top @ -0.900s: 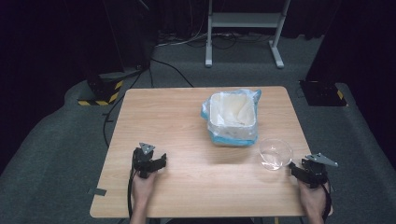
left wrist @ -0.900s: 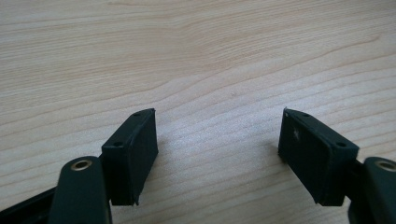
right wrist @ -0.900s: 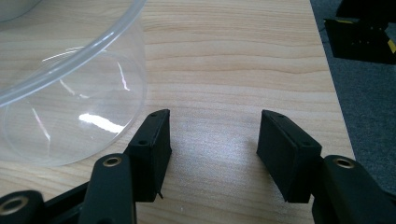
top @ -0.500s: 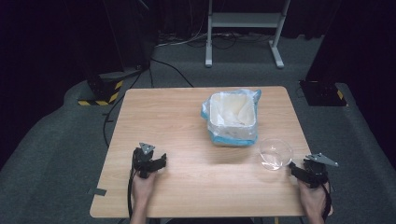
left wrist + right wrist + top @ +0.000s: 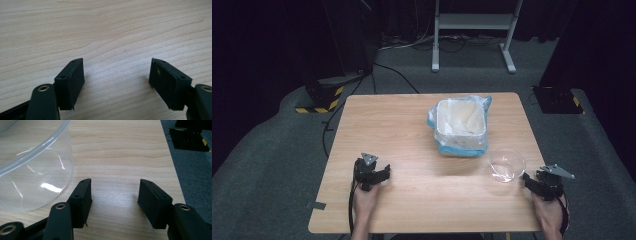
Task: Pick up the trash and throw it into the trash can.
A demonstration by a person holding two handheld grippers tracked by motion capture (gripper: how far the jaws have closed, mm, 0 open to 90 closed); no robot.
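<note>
left hand-held gripper [image 5: 384,172] rested low on the wooden table [image 5: 412,125], jaws spread with nothing between, lined tub [image 5: 460,125] parked mid-table, clear bowl [image 5: 507,165] set just beside the right hand-held gripper [image 5: 528,181], jaws spread too, nothing pinched

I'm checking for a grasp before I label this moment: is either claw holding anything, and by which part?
Nothing is held. The left claw stands open over bare table. The right claw is open too, beside the clear bowl, not gripping it.

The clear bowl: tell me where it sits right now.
In the high view the clear bowl stands near the table's right edge, just ahead-left of the right tongs and in front of the bag-lined bin.
</note>
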